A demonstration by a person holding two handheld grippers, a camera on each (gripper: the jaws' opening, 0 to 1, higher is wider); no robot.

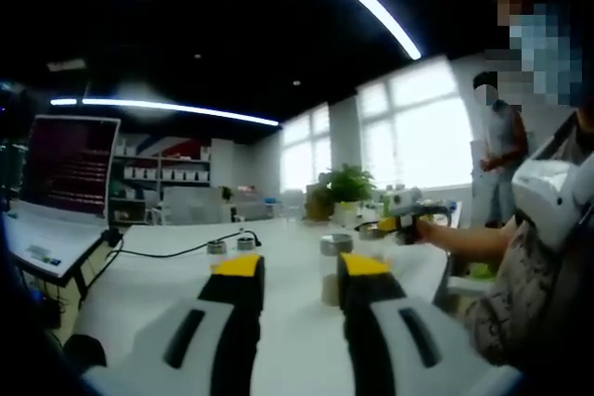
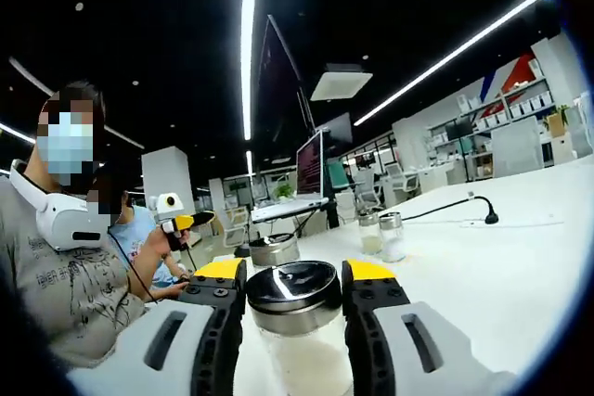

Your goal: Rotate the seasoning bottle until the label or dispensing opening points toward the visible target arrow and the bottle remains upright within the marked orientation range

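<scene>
A glass seasoning bottle (image 2: pixel 295 290) with a shiny metal lid and white contents stands upright between the jaws of my right gripper (image 2: pixel 295 272); the yellow-tipped jaws press against both sides of the lid. In the left gripper view, that right gripper (image 1: pixel 401 222) is held by a hand at the right over the white table, with its bottle (image 1: pixel 371 230) small and partly hidden. My left gripper (image 1: pixel 302 268) is open, with nothing between its jaws. A second metal-lidded bottle (image 1: pixel 334 249) stands just beyond its right jaw. The left gripper (image 2: pixel 186 222) also shows far left, near that second bottle (image 2: pixel 274 249).
Two small shakers (image 1: pixel 230 246) (image 2: pixel 380 234) stand mid-table beside a black cable (image 1: pixel 167 252). A laptop (image 1: pixel 67 169) sits at the table's left end. A potted plant (image 1: pixel 348 185) is behind. The person (image 2: pixel 65 257) stands close; another person (image 1: pixel 501 150) stands by the windows.
</scene>
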